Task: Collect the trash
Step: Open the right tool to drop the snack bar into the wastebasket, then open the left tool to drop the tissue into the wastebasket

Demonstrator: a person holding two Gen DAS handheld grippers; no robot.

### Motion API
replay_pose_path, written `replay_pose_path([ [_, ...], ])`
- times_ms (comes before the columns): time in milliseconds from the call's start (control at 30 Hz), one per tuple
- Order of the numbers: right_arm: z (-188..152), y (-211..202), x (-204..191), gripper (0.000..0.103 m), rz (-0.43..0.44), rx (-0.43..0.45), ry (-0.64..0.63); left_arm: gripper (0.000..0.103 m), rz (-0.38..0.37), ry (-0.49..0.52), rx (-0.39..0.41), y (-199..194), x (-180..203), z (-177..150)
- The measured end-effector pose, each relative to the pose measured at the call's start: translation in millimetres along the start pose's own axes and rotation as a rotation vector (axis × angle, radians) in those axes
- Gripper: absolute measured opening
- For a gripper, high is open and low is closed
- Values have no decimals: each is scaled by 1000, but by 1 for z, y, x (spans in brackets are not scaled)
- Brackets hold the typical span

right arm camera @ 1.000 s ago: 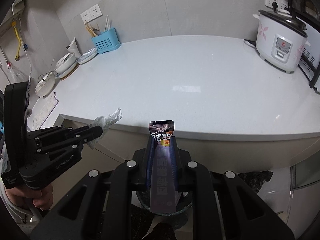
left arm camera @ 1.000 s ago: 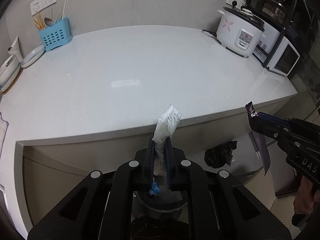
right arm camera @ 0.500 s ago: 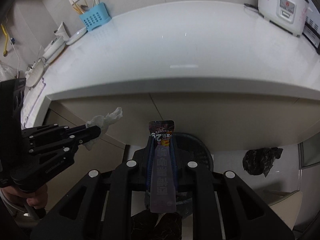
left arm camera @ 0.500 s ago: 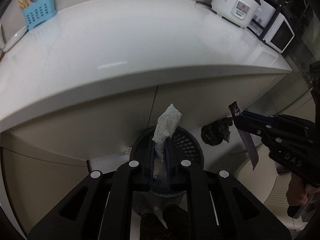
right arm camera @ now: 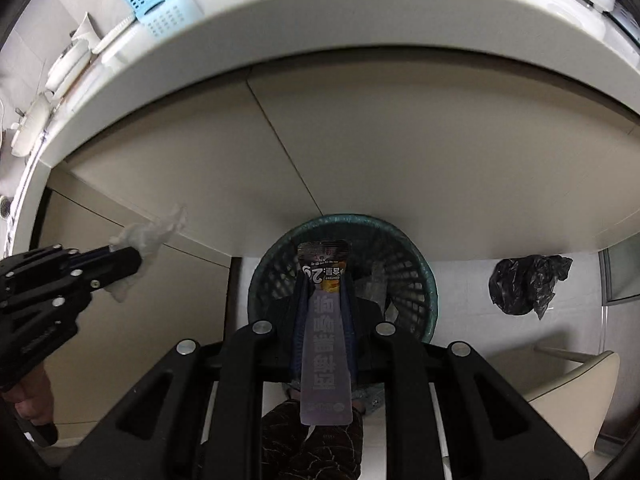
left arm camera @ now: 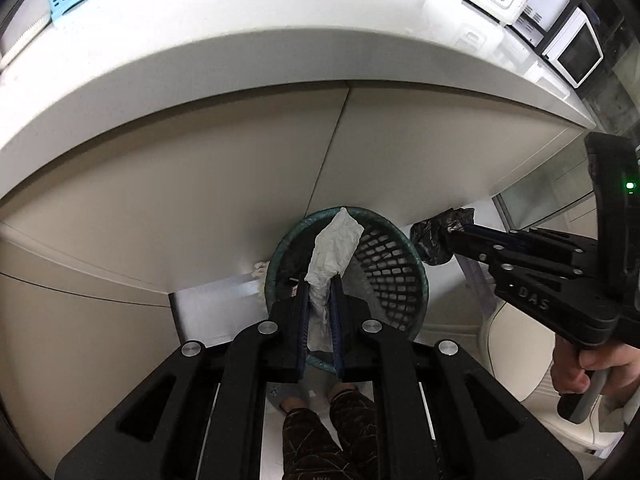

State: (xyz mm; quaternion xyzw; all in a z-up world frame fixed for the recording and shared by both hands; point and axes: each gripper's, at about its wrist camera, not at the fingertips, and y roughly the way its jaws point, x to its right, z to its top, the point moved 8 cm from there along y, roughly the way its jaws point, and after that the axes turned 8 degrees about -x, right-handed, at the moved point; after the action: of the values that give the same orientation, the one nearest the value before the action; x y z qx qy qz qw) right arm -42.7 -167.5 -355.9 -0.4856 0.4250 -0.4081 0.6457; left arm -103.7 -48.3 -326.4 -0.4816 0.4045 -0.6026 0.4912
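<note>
The bin (left arm camera: 346, 276) sits on the floor straight below both our claws, so our left gripper (left arm camera: 320, 284) pinching the tissue (left arm camera: 334, 248) and right gripper (right arm camera: 323, 284) pinching the wrapper (right arm camera: 325, 320) lengthwise need only open.

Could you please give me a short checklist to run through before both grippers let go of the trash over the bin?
1. Left gripper shut on the tissue: ok.
2. Right gripper shut on the wrapper: ok.
3. Tissue in line with the bin opening in the left wrist view: ok.
4. Wrapper in line with the bin opening in the right wrist view: ok, though its height above the rim cannot be told.
5. Room left in the bin: ok, mesh wall shows well down inside.
6. Grippers apart from each other: ok, each shows off to the side in the other's view.
</note>
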Motion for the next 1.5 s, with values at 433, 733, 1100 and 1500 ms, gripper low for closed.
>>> replay_pose_path([
  [433,-1,-3,5,53,8,5,7,9,10,1,-15,6,12,0],
  [733,-13,-38,32,80,-28,56,65,9,0,25,-63,36,23,0],
  [1100,-34,-66,65,85,-68,64,117,9,-15,114,-135,75,55,-6],
  [1500,-44,-88,84,88,-92,80,141,14,-23,145,-180,105,82,-9],
])
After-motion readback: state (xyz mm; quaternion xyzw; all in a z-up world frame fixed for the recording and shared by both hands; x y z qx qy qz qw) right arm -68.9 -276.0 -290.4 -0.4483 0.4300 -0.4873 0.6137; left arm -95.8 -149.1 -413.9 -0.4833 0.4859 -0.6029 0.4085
